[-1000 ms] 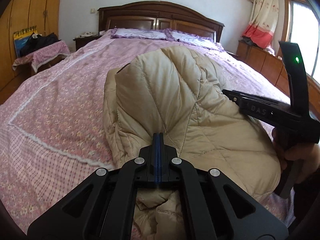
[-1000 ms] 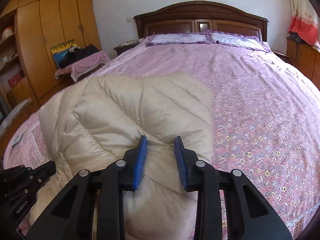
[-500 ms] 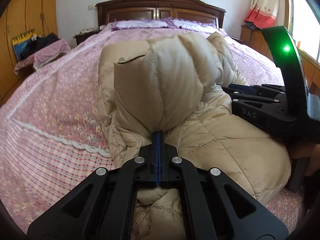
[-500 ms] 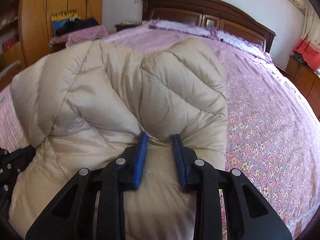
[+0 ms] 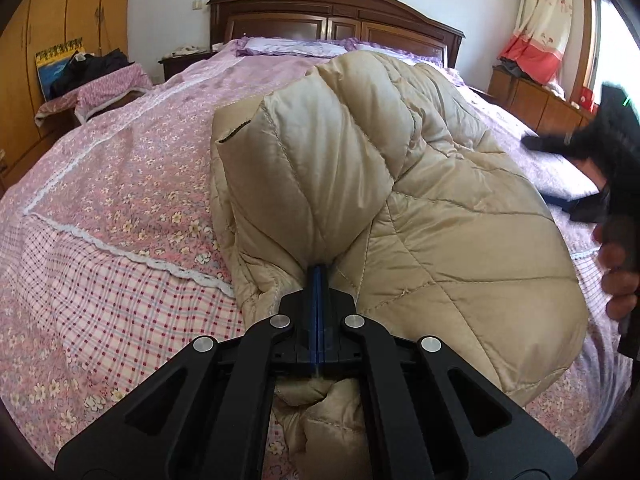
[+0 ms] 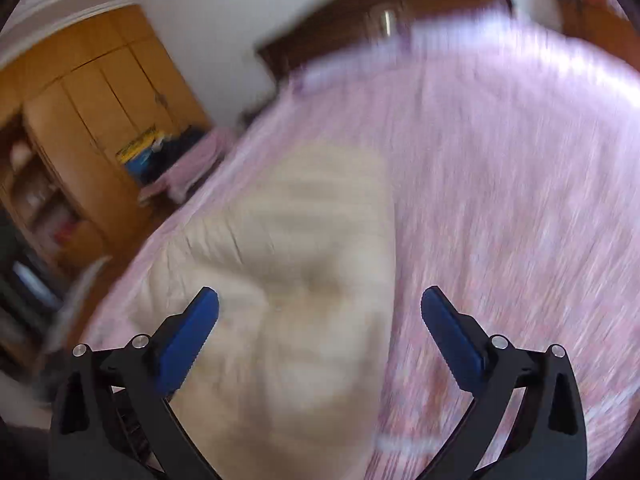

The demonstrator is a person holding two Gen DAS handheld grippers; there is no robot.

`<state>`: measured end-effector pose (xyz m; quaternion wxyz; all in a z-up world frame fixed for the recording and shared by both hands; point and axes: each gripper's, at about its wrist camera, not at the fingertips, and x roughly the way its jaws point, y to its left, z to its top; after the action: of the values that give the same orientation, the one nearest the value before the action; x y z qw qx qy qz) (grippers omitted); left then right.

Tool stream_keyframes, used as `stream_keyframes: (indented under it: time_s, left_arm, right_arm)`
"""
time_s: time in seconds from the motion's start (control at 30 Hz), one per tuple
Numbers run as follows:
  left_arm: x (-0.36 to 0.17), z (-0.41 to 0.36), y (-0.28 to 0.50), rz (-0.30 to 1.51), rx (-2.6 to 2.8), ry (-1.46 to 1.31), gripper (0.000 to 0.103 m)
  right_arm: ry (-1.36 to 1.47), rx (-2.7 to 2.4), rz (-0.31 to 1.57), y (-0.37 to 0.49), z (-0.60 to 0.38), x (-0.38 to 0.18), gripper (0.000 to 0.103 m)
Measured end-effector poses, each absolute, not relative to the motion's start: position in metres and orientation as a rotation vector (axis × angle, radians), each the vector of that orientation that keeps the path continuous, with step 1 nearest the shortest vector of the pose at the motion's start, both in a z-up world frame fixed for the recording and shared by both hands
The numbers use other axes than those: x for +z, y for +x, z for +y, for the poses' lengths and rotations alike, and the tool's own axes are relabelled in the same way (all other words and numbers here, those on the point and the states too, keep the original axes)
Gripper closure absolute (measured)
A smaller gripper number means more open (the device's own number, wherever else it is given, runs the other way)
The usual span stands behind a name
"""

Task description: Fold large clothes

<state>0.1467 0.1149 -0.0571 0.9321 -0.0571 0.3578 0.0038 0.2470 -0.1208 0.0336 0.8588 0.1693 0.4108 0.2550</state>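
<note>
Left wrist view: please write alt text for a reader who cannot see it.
The left gripper, jaws shut, pinches a fold of a beige quilted down jacket that lies heaped on a bed with a pink floral bedspread. At the right edge a blurred black right gripper is held in a hand clear of the jacket. A dark wooden headboard stands behind.

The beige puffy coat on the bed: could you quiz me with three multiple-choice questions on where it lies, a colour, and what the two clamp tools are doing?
1. The coat lies on:
A. a floral bedspread
B. a chair
C. the floor

2. The gripper pads are:
A. red
B. blue
C. green

3. The left gripper is:
A. wide open
B. out of view
C. shut on the coat

Answers: 1 A, pink flowered bedspread shows around it. 2 B, blue strips line both tools. 3 C, its pads pinch a coat fold, while the right gripper is opening, clear of fabric.
</note>
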Motion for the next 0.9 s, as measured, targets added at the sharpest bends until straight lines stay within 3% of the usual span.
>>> stream_keyframes:
  time_s: [0.1,0.17,0.23,0.3,0.33,0.4,0.43,0.57,0.73,0.9]
  left_arm:
    - [-0.057,0.119,0.147,0.738,0.004,-0.143,0.103]
    - [-0.057,0.122,0.148,0.748,0.012,-0.163,0.103]
    - [-0.054,0.131,0.148,0.768,-0.012,-0.212,0.103]
    - [-0.037,0.152,0.142,0.824,-0.049,-0.358,0.097]
    - [-0.028,0.161,0.138,0.825,-0.069,-0.449,0.086]
    - [-0.007,0.185,0.121,0.725,-0.176,-0.7,0.012]
    - [0.004,0.194,0.115,0.648,-0.247,-0.797,0.004]
    - [0.013,0.202,0.141,0.701,-0.291,-0.755,0.004]
    - [-0.061,0.22,0.211,0.969,-0.227,-0.671,0.004]
    - [-0.082,0.225,0.216,0.926,-0.33,-0.725,0.004]
  right_arm:
    - [0.503,0.632,1.034,0.266,-0.128,-0.002,0.006]
    - [0.683,0.751,1.157,0.278,-0.121,-0.035,0.029]
    - [0.727,0.798,1.145,0.281,-0.114,-0.047,0.046]
    - [0.738,0.827,1.119,0.282,-0.113,-0.048,0.053]
    - [0.748,0.828,1.121,0.283,-0.116,-0.05,0.055]
    - [0.767,0.821,1.125,0.284,-0.121,-0.051,0.057]
    - [0.771,0.816,1.125,0.284,-0.123,-0.051,0.057]
    - [0.745,0.8,1.123,0.286,-0.125,-0.043,0.056]
    - [0.725,0.815,1.13,0.281,-0.107,-0.042,0.055]
    - [0.74,0.839,1.13,0.286,-0.12,-0.047,0.055]
